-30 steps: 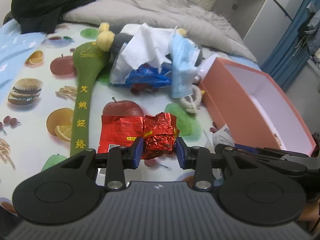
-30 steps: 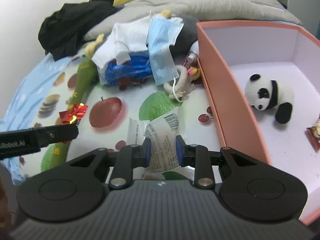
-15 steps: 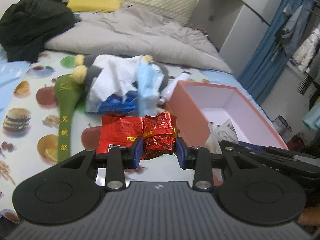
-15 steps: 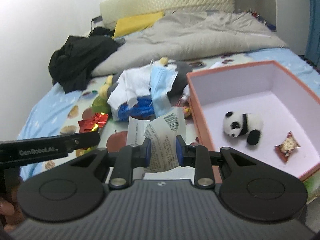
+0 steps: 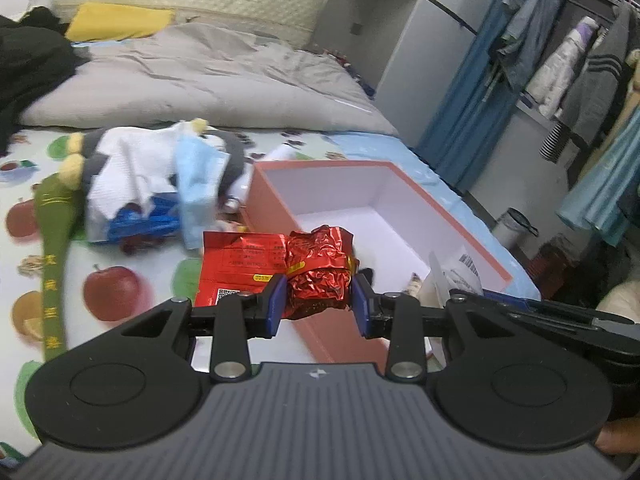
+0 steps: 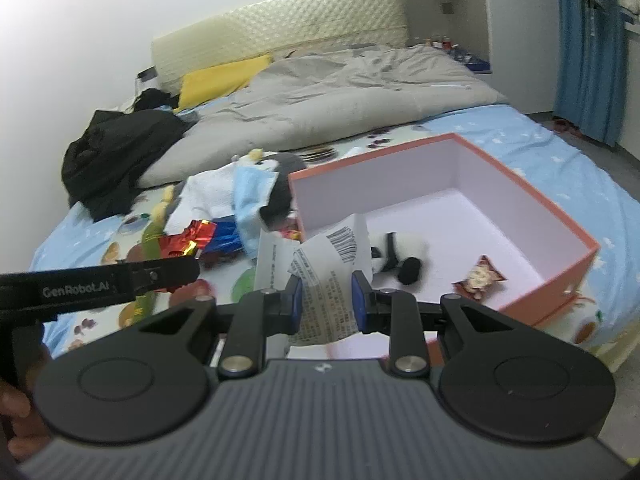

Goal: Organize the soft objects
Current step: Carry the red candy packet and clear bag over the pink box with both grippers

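Soft, even room light, no hard shadows. Bent and stretched at the edges. Blurry pile of white cloth (image 5: pixel 132 168) at left, maybe from shaking. White glow on wall (image 6: pixel 60 40).

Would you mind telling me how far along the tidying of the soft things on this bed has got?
Done: a panda plush and a small snack packet already lie in the orange box. In hand: the left gripper clamps a red foil wrapper, and the right gripper clamps a crumpled receipt. Left: a pile of white cloth, a blue face mask and a green plush on the bed.
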Demonstrator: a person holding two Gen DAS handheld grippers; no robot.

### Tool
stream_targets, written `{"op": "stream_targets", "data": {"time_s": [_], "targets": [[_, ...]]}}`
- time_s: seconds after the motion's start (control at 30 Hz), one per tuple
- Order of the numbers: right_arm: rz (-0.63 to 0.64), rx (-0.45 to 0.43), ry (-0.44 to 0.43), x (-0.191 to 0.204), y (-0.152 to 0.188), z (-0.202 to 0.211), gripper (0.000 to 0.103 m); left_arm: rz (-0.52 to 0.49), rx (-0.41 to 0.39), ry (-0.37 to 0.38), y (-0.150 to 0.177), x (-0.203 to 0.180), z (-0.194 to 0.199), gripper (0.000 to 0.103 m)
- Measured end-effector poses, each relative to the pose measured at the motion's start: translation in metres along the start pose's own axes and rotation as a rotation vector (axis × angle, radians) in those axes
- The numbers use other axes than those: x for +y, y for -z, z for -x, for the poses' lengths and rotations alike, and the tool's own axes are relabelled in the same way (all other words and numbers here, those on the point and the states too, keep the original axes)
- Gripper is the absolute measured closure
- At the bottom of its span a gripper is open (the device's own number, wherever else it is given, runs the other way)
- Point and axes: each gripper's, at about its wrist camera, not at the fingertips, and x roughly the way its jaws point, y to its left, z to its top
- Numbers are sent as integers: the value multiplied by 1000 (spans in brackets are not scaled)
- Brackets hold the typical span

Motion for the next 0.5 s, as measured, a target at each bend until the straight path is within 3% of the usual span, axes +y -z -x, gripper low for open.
{"op": "stream_targets", "data": {"time_s": [0.27, 0.5], "targets": [[-31, -21, 35, -25, -13, -5, 74, -73, 27, 48, -22, -30, -30, 62], [-74, 14, 82, -54, -38, -41, 74, -126, 47, 68, -57, -47, -70, 62]]}}
